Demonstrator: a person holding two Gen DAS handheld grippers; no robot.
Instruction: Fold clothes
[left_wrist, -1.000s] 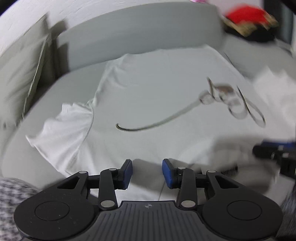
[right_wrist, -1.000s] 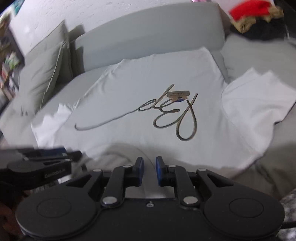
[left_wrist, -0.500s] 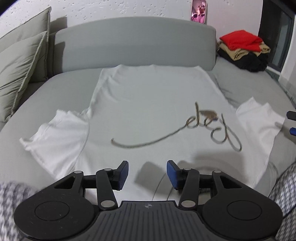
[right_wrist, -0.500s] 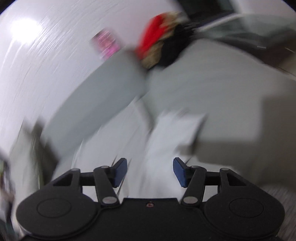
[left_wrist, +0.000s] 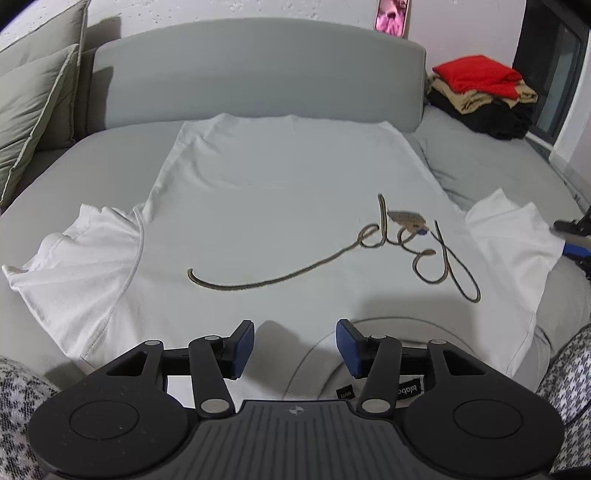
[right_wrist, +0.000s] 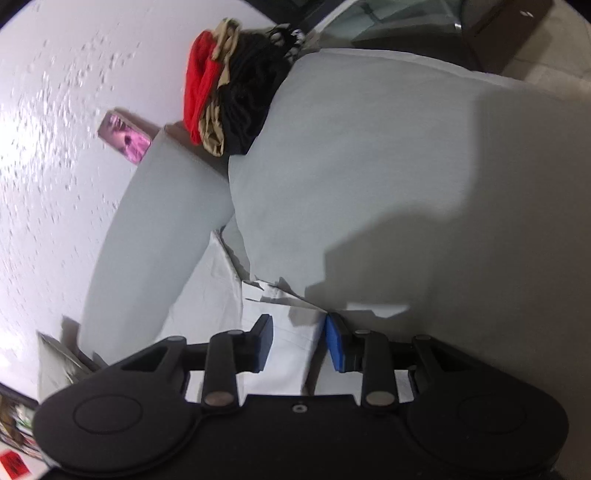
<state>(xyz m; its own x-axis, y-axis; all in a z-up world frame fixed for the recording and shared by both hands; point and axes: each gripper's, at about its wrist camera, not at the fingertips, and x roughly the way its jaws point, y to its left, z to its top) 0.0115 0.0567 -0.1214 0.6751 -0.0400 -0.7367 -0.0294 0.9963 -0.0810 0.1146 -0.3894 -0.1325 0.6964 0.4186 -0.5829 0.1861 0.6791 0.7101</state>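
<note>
White T-shirt flat on sofa

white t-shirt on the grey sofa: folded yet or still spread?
Spread. The white t-shirt lies flat on the grey sofa, both sleeves out, script print fully showing.

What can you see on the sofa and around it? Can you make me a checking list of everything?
Surface: grey sofa, seat mostly covered by the shirt.
Job's things: white T-shirt spread flat, front up, collar nearest the camera, both sleeves out; gold script print and a paper tag on the chest.
Clutter: pile of folded clothes, red on top, tan and black below, at the sofa's far right end.
Grippers: left hand-held gripper open above the collar, holding nothing; right hand-held gripper open, its fingers either side of the right sleeve's edge.
Cables: nothing seen.
Surroundings: green cushions at left, white wall, pink picture behind the backrest, dark window at right.
</note>
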